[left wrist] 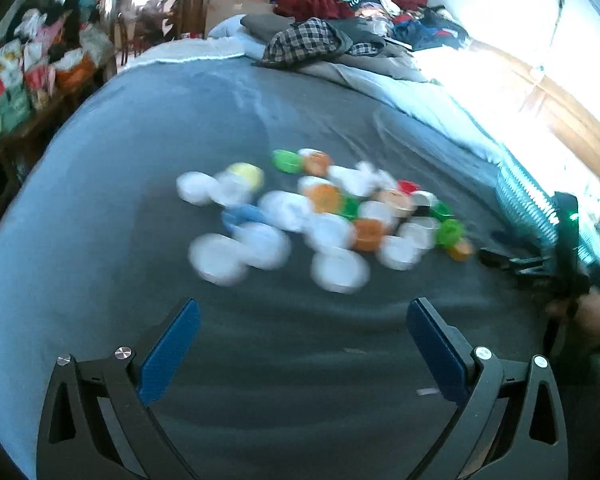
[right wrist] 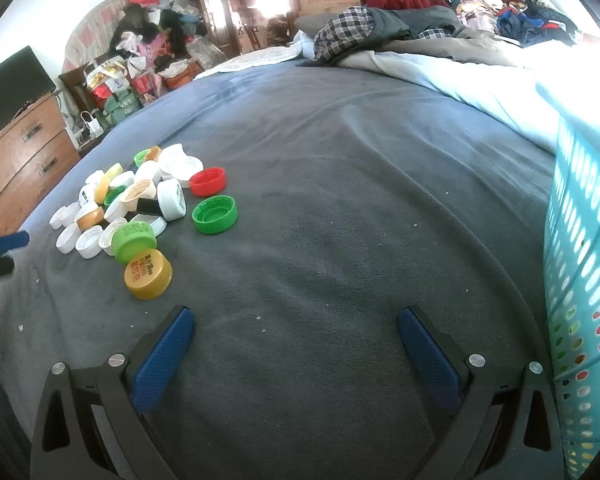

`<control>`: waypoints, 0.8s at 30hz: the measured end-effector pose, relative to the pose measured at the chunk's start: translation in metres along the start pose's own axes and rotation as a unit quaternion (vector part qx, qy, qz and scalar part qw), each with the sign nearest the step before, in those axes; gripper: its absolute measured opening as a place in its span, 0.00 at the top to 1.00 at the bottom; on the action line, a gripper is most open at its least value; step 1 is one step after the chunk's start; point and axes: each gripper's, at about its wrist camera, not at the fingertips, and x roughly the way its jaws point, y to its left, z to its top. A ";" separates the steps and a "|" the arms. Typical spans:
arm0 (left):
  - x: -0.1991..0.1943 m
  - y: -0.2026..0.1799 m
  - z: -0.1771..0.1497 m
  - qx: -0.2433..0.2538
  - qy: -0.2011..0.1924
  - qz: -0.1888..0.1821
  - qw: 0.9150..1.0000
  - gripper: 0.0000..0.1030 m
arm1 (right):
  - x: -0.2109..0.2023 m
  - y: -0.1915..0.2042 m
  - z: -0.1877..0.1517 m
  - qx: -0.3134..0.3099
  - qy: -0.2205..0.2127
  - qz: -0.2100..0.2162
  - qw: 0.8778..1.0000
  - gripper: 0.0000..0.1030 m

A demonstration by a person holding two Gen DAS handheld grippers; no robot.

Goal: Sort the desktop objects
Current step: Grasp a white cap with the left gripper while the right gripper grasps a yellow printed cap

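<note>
Both hand-held grippers, left (left wrist: pixel 303 344) and right (right wrist: pixel 296 350), gape empty; bottle caps (right wrist: pixel 140 204) lie ahead-left of the right

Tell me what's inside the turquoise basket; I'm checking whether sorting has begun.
Through the turquoise basket wall's holes, red, green and yellow bits show low down, probably caps. Their number and the basket's bottom are hidden.

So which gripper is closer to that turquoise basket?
Right. The turquoise basket stands just beside the right gripper; the left gripper faces the cap pile, farther away.

Bare grey blanket (right wrist: pixel 320 220) ahead, cap pile (right wrist: pixel 140 204) left, teal basket (right wrist: pixel 580 280) right.
</note>
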 end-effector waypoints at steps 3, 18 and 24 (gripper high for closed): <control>0.011 0.023 0.012 0.040 0.017 0.006 0.999 0.03 | -0.001 0.000 0.001 0.004 0.012 0.005 1.000 0.00; 0.050 0.002 0.021 0.146 0.075 -0.021 0.986 0.74 | 0.001 -0.002 0.010 0.015 0.054 0.014 0.998 0.00; 0.009 -0.011 0.016 0.093 0.031 0.009 0.995 0.74 | -0.018 0.009 0.018 0.003 0.044 0.011 0.999 0.13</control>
